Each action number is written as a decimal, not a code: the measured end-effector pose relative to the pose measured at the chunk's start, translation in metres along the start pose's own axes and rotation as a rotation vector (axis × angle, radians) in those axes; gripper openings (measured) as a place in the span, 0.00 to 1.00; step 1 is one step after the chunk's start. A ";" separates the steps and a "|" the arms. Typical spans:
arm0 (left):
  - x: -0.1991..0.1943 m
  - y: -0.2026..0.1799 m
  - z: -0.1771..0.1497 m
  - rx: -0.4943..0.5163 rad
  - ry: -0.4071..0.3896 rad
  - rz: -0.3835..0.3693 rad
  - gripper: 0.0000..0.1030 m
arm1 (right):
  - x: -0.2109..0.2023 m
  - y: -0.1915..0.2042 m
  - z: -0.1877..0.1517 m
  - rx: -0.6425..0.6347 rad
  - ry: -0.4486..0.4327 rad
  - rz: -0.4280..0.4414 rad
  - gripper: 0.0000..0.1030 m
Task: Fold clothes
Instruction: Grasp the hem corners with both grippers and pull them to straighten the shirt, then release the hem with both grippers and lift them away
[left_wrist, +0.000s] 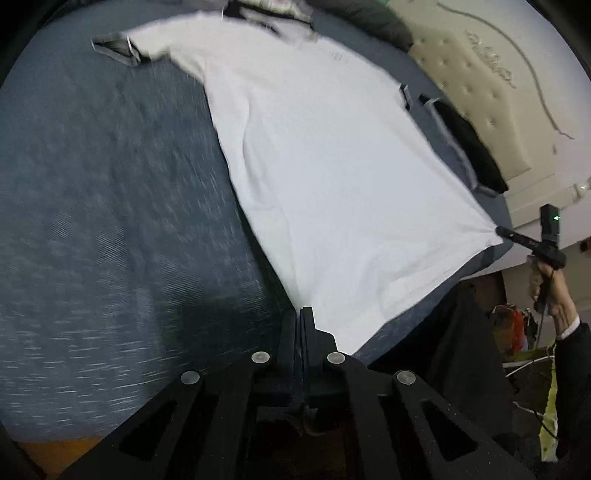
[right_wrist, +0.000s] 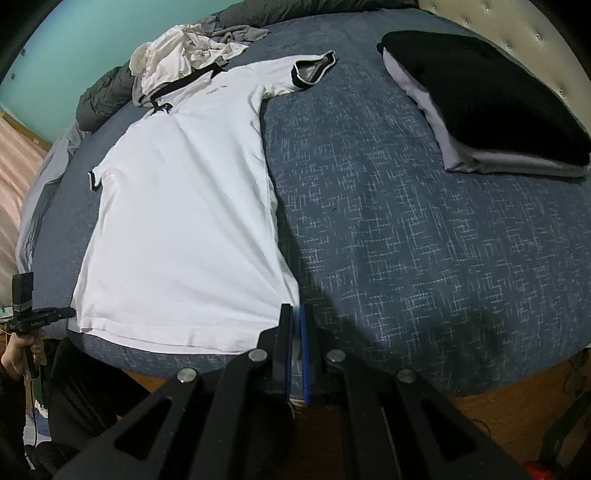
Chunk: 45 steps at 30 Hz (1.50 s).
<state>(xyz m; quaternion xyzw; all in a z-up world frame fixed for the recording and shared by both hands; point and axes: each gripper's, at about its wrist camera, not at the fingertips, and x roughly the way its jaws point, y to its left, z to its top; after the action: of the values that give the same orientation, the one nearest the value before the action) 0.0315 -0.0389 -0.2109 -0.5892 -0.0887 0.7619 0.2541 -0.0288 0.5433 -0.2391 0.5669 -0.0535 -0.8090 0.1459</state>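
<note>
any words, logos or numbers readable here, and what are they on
No text can be read in either view.
White short-sleeved polo shirt with black trim: a small dark chest mark, too small and blurred to read.
Folded black and grey garment: no print visible.
Blue patterned bed cover: weave only.

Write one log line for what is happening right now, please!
step: pre-fold | item: white short-sleeved polo shirt flat on blue bed | left hand-held gripper: shut on hem corner | right hand-held gripper: shut on other corner
</note>
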 end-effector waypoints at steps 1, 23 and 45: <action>-0.012 0.002 -0.001 0.004 -0.012 0.003 0.02 | -0.002 0.001 0.000 -0.004 -0.004 0.003 0.03; 0.042 0.025 -0.007 -0.073 0.112 0.078 0.04 | 0.029 0.002 -0.030 -0.062 0.070 0.038 0.03; -0.076 0.065 0.084 -0.193 -0.188 0.115 0.31 | -0.064 0.003 0.081 -0.029 -0.137 0.001 0.39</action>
<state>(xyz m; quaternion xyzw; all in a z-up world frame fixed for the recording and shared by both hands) -0.0526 -0.1179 -0.1502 -0.5412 -0.1510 0.8148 0.1427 -0.0841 0.5532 -0.1521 0.5079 -0.0517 -0.8466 0.1505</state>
